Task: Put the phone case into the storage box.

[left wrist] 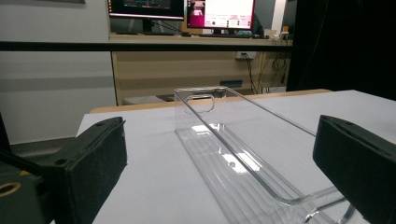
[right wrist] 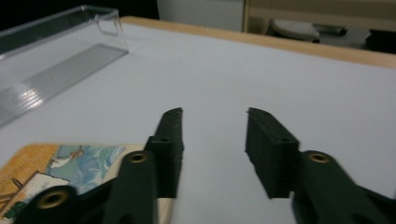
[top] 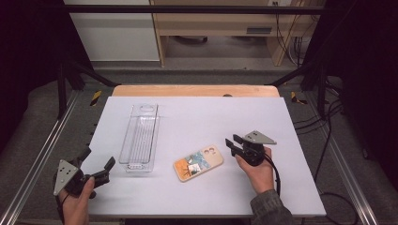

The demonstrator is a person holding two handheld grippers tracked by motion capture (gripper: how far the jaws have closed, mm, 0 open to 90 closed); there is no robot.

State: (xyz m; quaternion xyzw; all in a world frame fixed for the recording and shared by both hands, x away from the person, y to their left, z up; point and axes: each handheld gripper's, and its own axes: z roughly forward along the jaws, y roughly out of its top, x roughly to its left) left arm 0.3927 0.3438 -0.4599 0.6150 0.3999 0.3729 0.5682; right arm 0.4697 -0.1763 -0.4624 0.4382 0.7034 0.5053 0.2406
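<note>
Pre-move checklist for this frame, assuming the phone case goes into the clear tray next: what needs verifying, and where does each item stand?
1. Right tongs open, nothing between them: ok.
2. Left tongs open, empty: ok.
3. Phone case lying flat on the table, free of the tray: ok.
4. Right tongs lined up around the case edge: not ok, they sit beside its right end.
5. Clear tray empty: ok.
6. Tray steadied by the left tongs: not ok, they are apart from it.

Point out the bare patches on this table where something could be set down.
Free: the far right of the table, beyond the right gripper, and the near strip in front of the phone case. Tightest: between the clear tray and the phone case.
</note>
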